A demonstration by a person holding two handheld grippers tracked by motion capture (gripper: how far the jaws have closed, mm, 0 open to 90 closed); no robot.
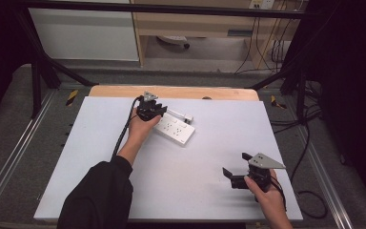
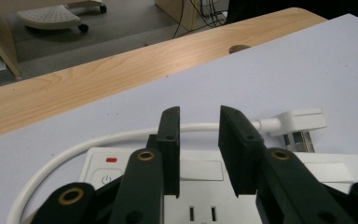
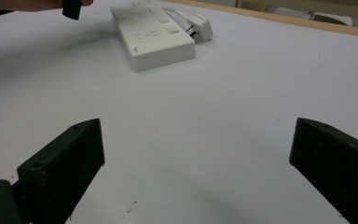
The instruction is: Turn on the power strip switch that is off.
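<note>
A white power strip (image 1: 174, 127) is seen lying flat on the pale tabletop (image 1: 186, 186), toward its far edge, with the white cable (image 2: 70, 155) curled behind it and the plug (image 2: 299, 119) laid just beside its far end. The left gripper (image 1: 155, 112) is held low over the near-left end of the strip, its 2 fingers (image 2: 169, 140) parted by a narrow gap and nothing gripped between them. The right gripper (image 1: 235, 170) is held well apart from the strip, near the tabletop's front right corner, its fingers (image 3: 67, 163) spread wide and left empty.
</note>
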